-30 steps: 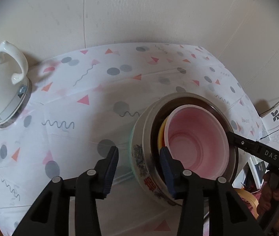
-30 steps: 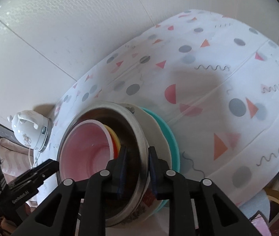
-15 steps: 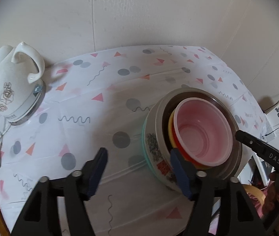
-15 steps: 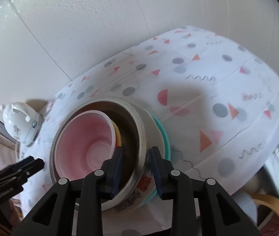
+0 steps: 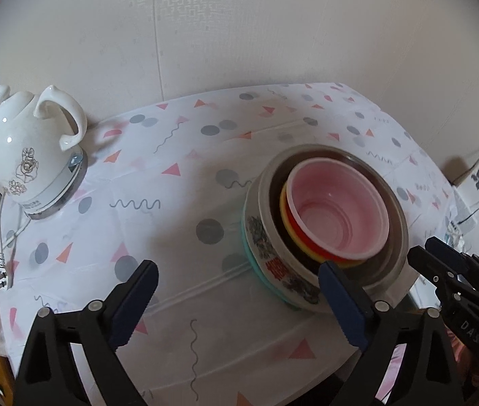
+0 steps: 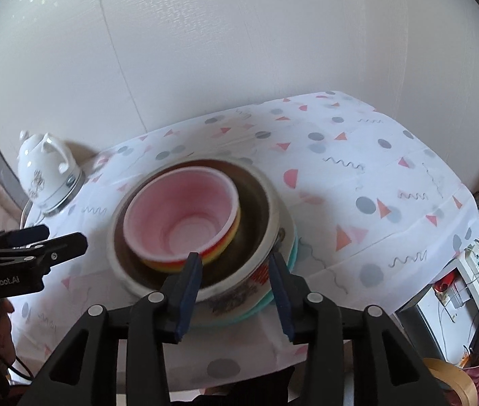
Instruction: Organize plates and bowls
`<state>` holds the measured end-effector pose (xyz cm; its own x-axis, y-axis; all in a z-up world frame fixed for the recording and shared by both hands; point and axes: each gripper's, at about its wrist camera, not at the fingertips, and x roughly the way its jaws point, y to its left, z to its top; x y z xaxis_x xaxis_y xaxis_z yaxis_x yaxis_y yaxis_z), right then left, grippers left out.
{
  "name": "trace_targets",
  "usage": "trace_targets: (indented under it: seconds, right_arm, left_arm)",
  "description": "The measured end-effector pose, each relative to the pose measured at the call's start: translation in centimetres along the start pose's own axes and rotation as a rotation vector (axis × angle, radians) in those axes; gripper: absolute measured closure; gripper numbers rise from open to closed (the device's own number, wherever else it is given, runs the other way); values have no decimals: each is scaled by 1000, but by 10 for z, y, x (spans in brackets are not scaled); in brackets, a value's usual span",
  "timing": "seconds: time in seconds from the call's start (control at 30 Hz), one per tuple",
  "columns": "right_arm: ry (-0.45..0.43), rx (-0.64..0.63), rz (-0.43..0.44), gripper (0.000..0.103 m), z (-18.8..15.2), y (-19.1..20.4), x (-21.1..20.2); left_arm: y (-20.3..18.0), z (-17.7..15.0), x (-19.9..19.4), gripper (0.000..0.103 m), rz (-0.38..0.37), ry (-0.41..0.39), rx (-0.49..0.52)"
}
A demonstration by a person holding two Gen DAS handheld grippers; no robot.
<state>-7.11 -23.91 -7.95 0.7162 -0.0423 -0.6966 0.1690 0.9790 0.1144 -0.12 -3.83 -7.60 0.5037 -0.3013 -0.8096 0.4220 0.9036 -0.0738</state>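
Note:
A stack of dishes stands on the patterned tablecloth: a teal plate [image 6: 293, 247] at the bottom, a large printed bowl with a dark inside [image 5: 273, 253], then yellow and red bowls, and a pink bowl [image 5: 337, 216] on top. The stack also shows in the right wrist view, with the pink bowl [image 6: 182, 216] uppermost. My left gripper [image 5: 239, 291] is open and empty, pulled back from the stack's left side. My right gripper [image 6: 236, 270] is open, its fingers either side of the large bowl's near rim, not gripping it.
A white ceramic kettle [image 5: 33, 155] on a metal base stands at the table's back left, its cord hanging off the edge. White walls close the back. Appliances and boxes [image 6: 476, 270] sit beyond the table's right edge.
My right gripper has opened and let go of the large bowl's rim. My left gripper has opened wide and drawn back. The stack rests on the table.

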Motion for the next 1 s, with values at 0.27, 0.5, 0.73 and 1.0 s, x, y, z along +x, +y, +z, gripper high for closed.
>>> trace_targets:
  seconds: [0.27, 0.5, 0.73, 1.0]
  right_arm:
    - [1, -18, -19, 39, -16, 6, -4]
    - [11, -40, -9, 37, -25, 9, -6]
    - [40, -38, 3, 37, -33, 7, -4]
    - [51, -45, 7, 37, -36, 10, -3]
  left_arm:
    - [-7, -5, -4, 0, 31, -17, 36]
    - [-8, -7, -6, 0, 86, -28, 47]
    - [-11, -9, -12, 0, 121, -57, 71]
    - [-9, -13, -4, 1, 100, -13, 56]
